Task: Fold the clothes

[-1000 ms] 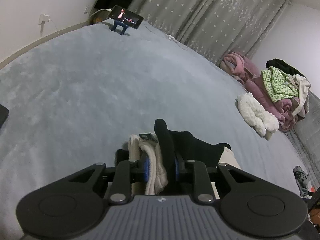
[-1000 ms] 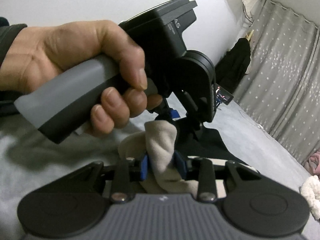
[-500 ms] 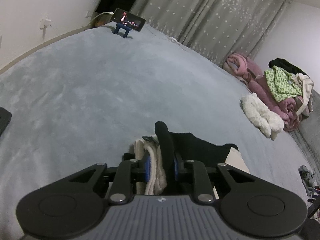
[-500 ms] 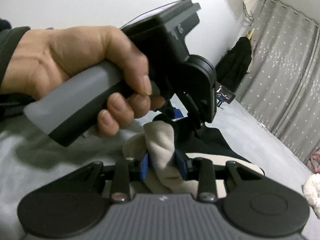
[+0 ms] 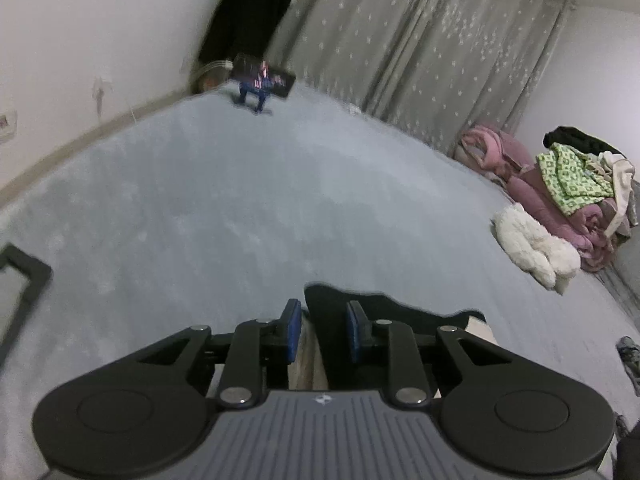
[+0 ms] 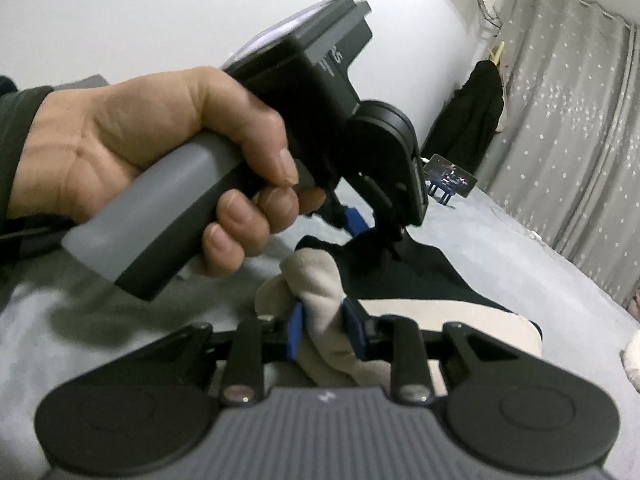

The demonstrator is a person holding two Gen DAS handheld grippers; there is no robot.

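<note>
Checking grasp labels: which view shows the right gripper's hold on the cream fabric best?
Right wrist view. The right gripper has its blue pads on a bunched fold of cream fabric, and its jaws are closing on it. The left wrist view shows no right gripper, only the left gripper with black and cream cloth between its pads.

Dim, flat indoor light, soft shadows, motion blur in both views, and fisheye bending with dark corners.

Grey star-print curtains (image 5: 420, 52) hang behind grey bedding (image 5: 240, 208), beside white walls (image 5: 100, 12).
</note>
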